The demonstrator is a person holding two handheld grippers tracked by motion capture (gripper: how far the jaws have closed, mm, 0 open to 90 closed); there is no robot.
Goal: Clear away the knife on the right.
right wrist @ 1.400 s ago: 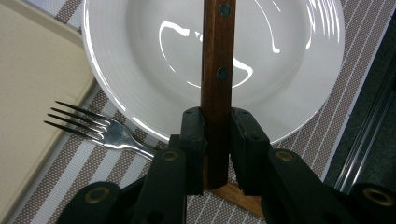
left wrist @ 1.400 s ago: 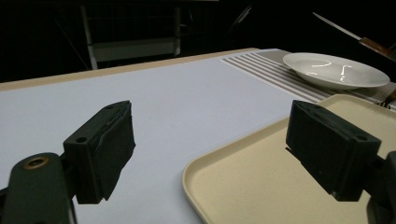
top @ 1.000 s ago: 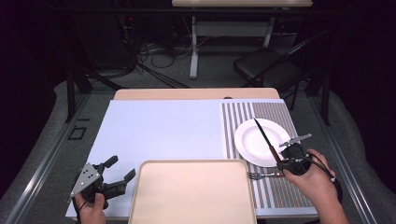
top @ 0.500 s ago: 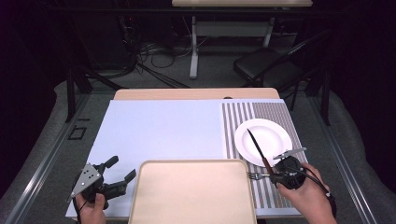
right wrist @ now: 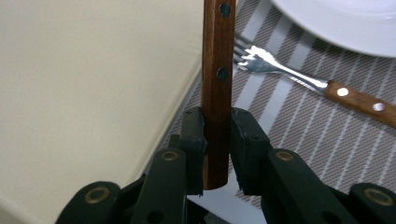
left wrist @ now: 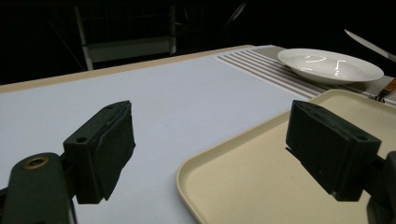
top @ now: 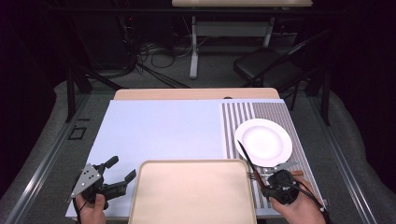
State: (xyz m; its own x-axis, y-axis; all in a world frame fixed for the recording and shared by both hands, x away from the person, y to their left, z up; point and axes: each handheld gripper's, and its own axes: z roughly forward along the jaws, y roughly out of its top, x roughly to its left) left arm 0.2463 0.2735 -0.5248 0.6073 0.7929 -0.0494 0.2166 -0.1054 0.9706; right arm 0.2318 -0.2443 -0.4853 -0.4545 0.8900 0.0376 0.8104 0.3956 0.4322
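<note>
A knife with a brown wooden handle [right wrist: 217, 70] is clamped in my right gripper [right wrist: 217, 140], which is shut on the handle's end. In the high view this gripper [top: 264, 184] sits at the tray's near right corner, and the knife's dark blade [top: 245, 156] slants up and left toward the white plate [top: 264, 141]. A fork [right wrist: 299, 79] with a wooden handle lies on the striped placemat [right wrist: 327, 140] just below the plate. My left gripper [top: 122, 169] stands open at the beige tray's [top: 191, 162] left edge; nothing is between its jaws [left wrist: 210, 144].
The beige tray [left wrist: 261, 186] is bare and takes up the near middle of the pale blue table cover [top: 163, 130]. The plate [left wrist: 329, 65] rests on the striped mat at the right. A dark chair [top: 271, 70] and cables stand beyond the table.
My right gripper, still holding the knife, has drawn back toward the near edge and slightly left, away from the plate. The left gripper has stayed in place, open.
</note>
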